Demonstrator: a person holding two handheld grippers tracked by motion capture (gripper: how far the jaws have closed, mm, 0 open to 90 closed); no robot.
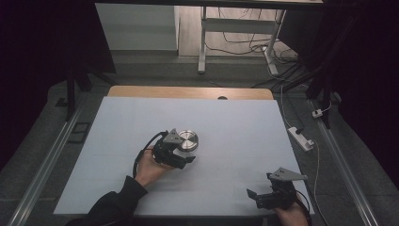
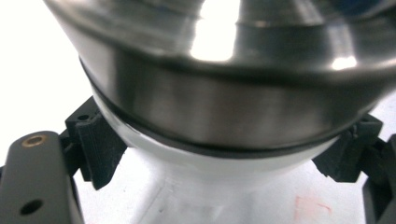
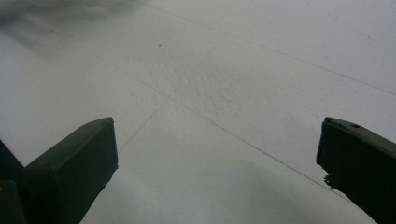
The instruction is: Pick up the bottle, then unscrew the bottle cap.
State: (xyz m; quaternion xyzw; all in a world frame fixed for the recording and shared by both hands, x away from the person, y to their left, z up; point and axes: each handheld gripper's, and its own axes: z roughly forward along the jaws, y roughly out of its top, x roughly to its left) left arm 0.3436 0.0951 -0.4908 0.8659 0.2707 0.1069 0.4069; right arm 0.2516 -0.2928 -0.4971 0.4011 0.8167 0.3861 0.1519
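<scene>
Gripping a round brushed-steel container (image 1: 188, 140) by its smooth, rounded wall, the left claw (image 1: 187, 159) is closed on it near the middle of the white, faintly pebbled table (image 1: 235, 132); its top is cut off in the left gripper view. The right claw (image 1: 251, 194) gapes wide, holding nothing.

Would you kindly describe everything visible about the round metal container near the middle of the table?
The metal container is round and low, of brushed, shiny steel with a flat lid marked by concentric rings. In the left gripper view a dark band runs round it below a stepped rim. It sits near the middle of the white table. The left tongs are shut on it, one black jaw at each side; whether its base touches the table I cannot tell.
</scene>
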